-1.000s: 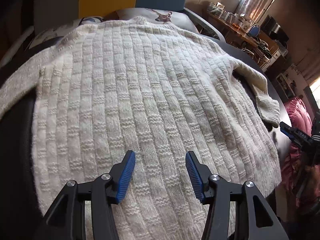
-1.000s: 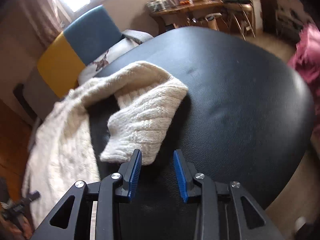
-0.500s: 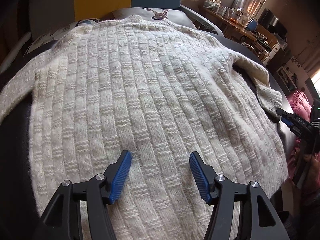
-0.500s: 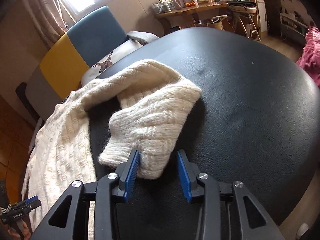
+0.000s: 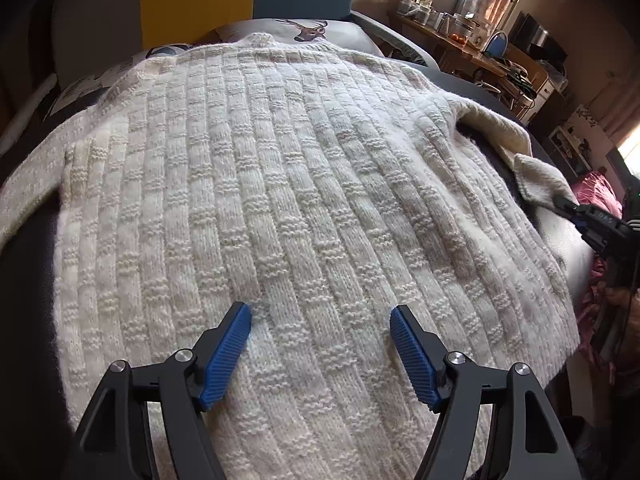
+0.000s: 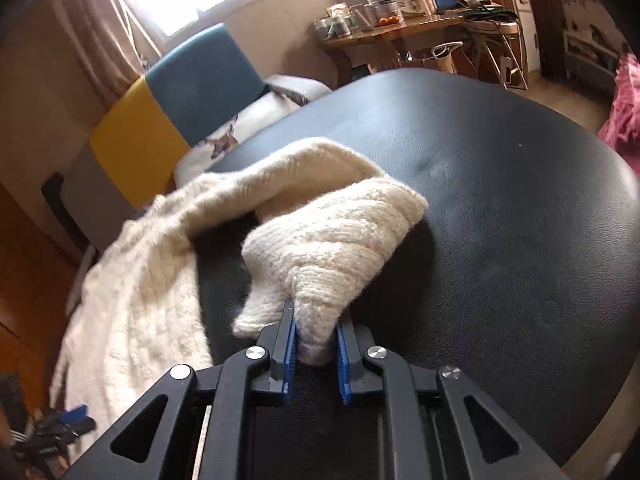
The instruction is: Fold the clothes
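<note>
We see the cream chunky-knit sweater (image 5: 288, 184) spread flat across the black leather worktop (image 6: 520, 208). Our left gripper (image 5: 320, 344) hovers over its near hem, fingers (image 5: 226, 350) spread wide. Our right gripper (image 6: 316, 344) pinches the cuff of the sweater's right sleeve (image 6: 332, 240).

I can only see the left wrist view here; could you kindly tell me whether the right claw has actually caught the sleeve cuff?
Observer: Yes. In the right wrist view the right claw is shut on the ribbed cuff of the cream knitted sweater, pinching a fold of it between the blue pads.
Operator: Thank you. Is the sleeve lying straight?
Observer: No, it is doubled back on itself on the black padded table.
Operator: And what lies beyond that sleeve?
Observer: Bare black tabletop, then a wooden side table with jars beneath a bright window.
</note>
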`<state>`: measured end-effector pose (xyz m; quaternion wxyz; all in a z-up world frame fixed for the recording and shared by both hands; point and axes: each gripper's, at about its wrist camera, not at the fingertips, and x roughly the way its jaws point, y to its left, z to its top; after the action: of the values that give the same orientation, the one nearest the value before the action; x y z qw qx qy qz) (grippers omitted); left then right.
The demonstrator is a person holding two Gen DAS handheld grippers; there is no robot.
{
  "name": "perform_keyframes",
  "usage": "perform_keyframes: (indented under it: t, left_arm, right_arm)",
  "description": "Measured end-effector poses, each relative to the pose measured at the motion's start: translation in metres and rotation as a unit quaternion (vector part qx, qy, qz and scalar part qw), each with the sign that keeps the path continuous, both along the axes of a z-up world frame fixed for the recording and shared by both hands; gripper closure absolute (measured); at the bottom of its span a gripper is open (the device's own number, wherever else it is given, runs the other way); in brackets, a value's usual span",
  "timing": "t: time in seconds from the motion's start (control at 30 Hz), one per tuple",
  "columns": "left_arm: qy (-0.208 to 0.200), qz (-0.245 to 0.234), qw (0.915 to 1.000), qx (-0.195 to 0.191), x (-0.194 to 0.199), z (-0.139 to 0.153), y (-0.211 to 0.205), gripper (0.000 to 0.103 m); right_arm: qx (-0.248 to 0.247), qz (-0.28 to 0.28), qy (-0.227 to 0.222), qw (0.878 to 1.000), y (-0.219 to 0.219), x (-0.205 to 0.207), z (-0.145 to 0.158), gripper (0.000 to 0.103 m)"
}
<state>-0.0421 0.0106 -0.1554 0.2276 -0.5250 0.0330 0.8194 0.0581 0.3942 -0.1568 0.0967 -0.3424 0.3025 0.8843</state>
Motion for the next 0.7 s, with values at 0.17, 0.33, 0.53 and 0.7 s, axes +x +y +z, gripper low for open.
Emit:
perform_keyframes:
  t: [0.17,0.33,0.53,0.7]
  left_arm:
    - [-0.003,-0.003,1.0000,0.001,0.001,0.002,-0.002,0.030]
    - [-0.002,-0.005,1.0000,-0.007,0.002,0.001,0.000,0.028]
    - [-0.006,-0.015,0.9996,-0.022,-0.006,-0.002,0.002,0.027]
    - [-0.011,-0.016,0.9995,-0.025,-0.007,-0.003,0.003,0.026]
  right_arm:
    - [-0.117,-0.097,0.090,0.984,0.064,0.054,0.021,0.087]
    - [-0.191,-0.179,0.051,0.964,0.110,0.084,-0.025,0.084]
    - [-0.147,-0.172,0.008,0.974,0.110,0.099,-0.017,0.070]
    - [0.184,-0.067,-0.066,0.978,0.039,0.093,0.038,0.063]
